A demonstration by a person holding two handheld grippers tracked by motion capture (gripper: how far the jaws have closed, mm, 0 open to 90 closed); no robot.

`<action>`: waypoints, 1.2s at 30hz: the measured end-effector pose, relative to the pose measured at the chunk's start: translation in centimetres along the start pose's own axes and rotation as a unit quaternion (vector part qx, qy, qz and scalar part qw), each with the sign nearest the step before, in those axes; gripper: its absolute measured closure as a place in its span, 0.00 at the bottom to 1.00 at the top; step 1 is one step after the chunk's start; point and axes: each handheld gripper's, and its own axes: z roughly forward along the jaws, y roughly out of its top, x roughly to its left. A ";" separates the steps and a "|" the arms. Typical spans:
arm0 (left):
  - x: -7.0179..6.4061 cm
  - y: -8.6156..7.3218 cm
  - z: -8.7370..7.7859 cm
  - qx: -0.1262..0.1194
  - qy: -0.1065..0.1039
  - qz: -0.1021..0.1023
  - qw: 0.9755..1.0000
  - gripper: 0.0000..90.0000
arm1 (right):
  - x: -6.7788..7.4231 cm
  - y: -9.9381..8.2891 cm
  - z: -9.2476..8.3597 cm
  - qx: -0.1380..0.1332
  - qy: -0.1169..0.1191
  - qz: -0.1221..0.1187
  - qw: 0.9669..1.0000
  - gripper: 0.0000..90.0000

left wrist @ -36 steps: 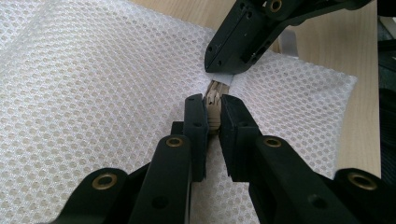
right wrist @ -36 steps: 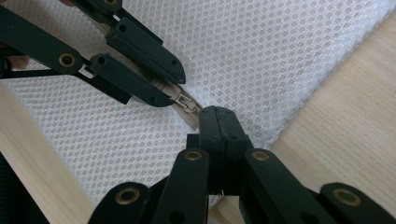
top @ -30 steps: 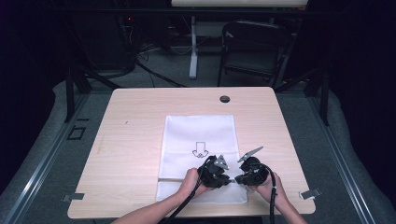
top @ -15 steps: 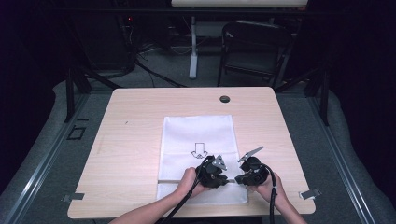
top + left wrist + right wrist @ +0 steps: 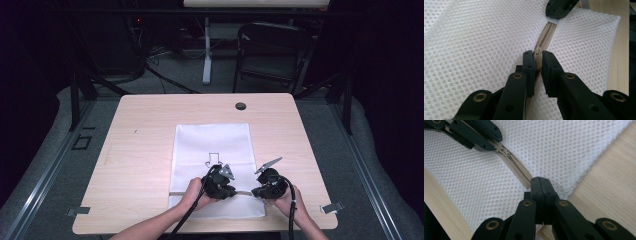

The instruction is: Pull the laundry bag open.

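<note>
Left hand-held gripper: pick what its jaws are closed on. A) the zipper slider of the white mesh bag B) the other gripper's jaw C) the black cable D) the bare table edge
A: in the left gripper view the left hand-held gripper pinches the beige zipper slider on the white mesh bag, while the right hand-held gripper clamps the bag's edge at the zipper's end.

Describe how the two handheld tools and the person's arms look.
Both tools, left and right, are black, each topped by a grey three-cornered plate and trailing a black cable. Up close, the jaws are flat black bars on linked arms joined by brass-coloured rivets. The person's forearms are bare, with no sleeves visible.
</note>
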 end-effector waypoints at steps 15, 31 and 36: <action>0.6 -0.3 0.0 -0.005 -0.009 -0.006 1.000 0.90 | 0.3 0.2 0.0 0.011 -0.018 -0.003 1.000 1.00; 0.7 0.0 0.2 -0.002 -0.010 -0.002 1.000 0.90 | 0.8 1.2 0.9 -0.012 -0.002 -0.011 1.000 1.00; 0.7 0.2 0.2 0.004 -0.008 0.005 1.000 0.90 | 1.0 1.1 0.9 -0.009 -0.016 -0.023 1.000 1.00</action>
